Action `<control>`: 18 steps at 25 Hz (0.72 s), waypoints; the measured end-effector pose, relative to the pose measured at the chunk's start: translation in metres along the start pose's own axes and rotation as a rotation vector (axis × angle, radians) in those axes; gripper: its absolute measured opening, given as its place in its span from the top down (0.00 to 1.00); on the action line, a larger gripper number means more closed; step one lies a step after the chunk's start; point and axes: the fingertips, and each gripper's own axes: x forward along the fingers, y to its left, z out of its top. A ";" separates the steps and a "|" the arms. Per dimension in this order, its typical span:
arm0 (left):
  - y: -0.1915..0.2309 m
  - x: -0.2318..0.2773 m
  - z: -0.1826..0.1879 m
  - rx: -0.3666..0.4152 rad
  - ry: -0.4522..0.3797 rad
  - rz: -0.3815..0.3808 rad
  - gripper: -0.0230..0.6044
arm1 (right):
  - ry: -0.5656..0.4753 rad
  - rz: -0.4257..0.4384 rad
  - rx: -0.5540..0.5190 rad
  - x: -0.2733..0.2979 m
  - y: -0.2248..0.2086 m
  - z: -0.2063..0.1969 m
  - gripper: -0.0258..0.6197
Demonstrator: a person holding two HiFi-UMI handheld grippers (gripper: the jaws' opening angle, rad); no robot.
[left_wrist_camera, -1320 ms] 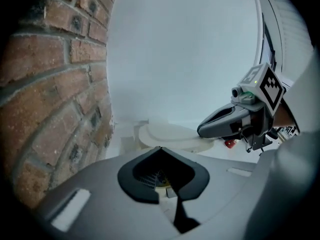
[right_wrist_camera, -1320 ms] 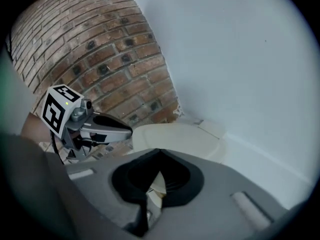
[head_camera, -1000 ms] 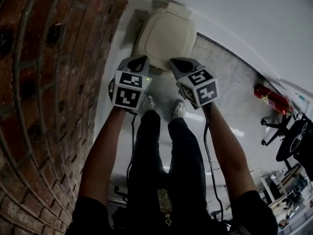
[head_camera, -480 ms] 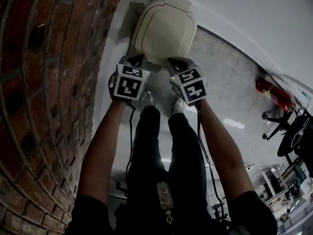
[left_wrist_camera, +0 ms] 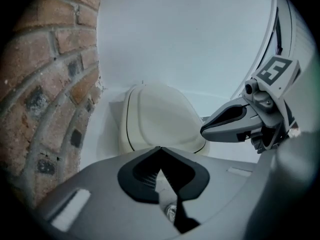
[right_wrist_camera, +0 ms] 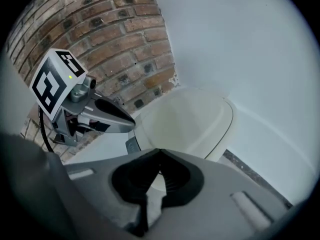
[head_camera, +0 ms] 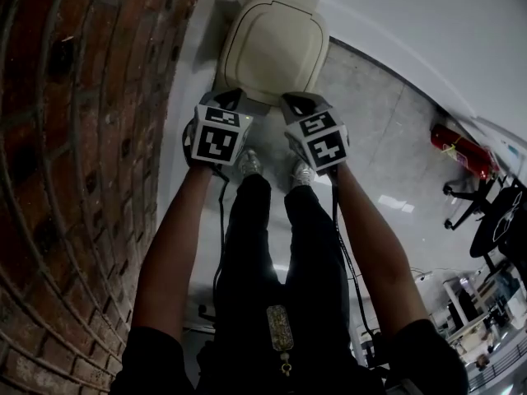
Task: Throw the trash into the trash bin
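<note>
The cream trash bin (head_camera: 272,44) stands on the floor in the corner, its lid down. Both grippers hang side by side just in front of its near edge, pointing steeply down at it. My left gripper (head_camera: 233,97) is shut, its tips meeting with nothing between them (left_wrist_camera: 160,149). Shut and empty as well is my right gripper (head_camera: 295,101), whose tips touch (right_wrist_camera: 160,151). Each gripper view shows the other gripper beside the bin (left_wrist_camera: 160,124): the right gripper (left_wrist_camera: 212,130) and the left gripper (right_wrist_camera: 131,122). No trash shows in any view.
A brick wall (head_camera: 74,138) runs along the left, and a white wall (head_camera: 412,23) stands behind the bin. The person's shoes (head_camera: 249,164) stand close before the bin. A red fire extinguisher (head_camera: 461,151) and an office chair (head_camera: 494,220) are at the right.
Both grippers sank a little toward the bin's front edge in the first half second, then stayed put. Their jaws remain shut.
</note>
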 end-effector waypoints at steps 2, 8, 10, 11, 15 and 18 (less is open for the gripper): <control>-0.004 -0.010 0.003 0.006 -0.017 -0.004 0.95 | -0.010 0.001 0.007 -0.009 0.005 0.000 0.96; -0.023 -0.053 0.028 0.043 -0.121 -0.024 0.95 | -0.123 -0.010 0.037 -0.058 0.024 0.025 0.96; -0.029 -0.074 0.039 0.061 -0.156 -0.029 0.95 | -0.177 -0.022 0.055 -0.081 0.033 0.039 0.96; -0.033 -0.087 0.047 0.065 -0.177 -0.032 0.95 | -0.203 -0.030 0.058 -0.095 0.037 0.048 0.96; -0.056 -0.146 0.080 0.070 -0.273 -0.053 0.95 | -0.303 -0.018 0.033 -0.157 0.061 0.081 0.96; -0.079 -0.195 0.099 0.059 -0.347 -0.078 0.95 | -0.371 -0.004 0.013 -0.206 0.082 0.103 0.96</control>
